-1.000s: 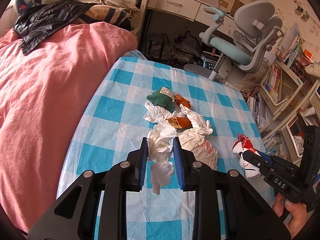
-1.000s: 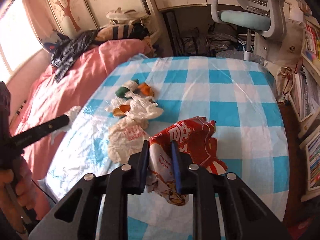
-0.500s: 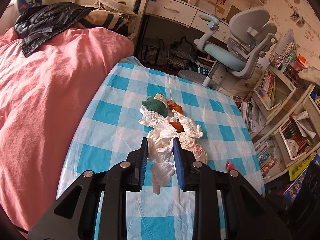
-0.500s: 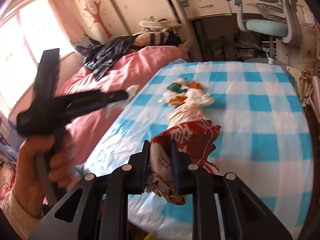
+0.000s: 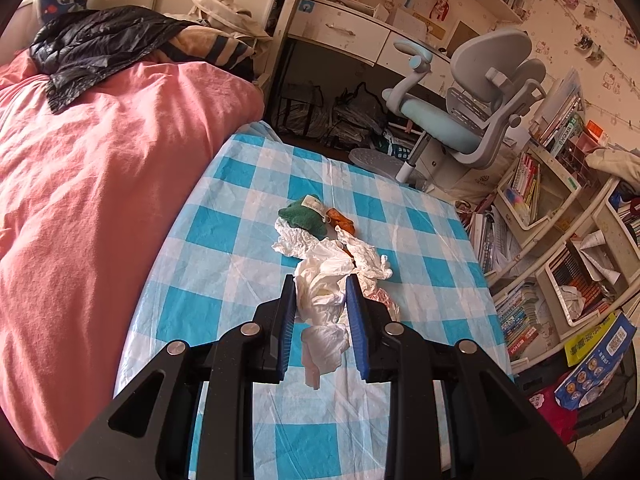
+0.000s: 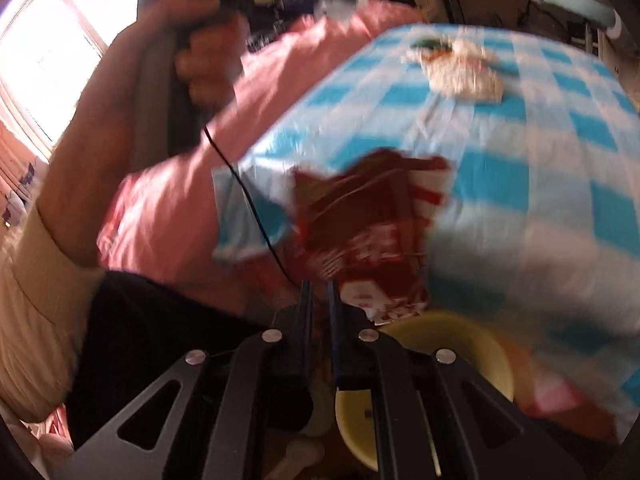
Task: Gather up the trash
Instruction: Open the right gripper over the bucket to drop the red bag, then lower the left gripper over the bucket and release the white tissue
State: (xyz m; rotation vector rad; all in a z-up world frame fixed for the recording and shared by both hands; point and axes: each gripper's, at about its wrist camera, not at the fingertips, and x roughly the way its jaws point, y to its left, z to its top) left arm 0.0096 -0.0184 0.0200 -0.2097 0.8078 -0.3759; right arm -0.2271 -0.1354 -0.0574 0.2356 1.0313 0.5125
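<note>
My left tool point(image 5: 320, 300) clamps a crumpled white tissue point(image 5: 322, 294) above the tabletop point(image 5: 224, 264); my right tool point(image 6: 319, 296), jaws just closing, pinches the red wrapper point(image 6: 360, 216) beyond the tabletop's edge.

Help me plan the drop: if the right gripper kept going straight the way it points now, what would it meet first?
Most likely the red snack wrapper already pinched in the right gripper. Beyond it lies the checked tablecloth; the yellow bin sits lower, under the fingers. Heavy blur makes depth uncertain.
</note>
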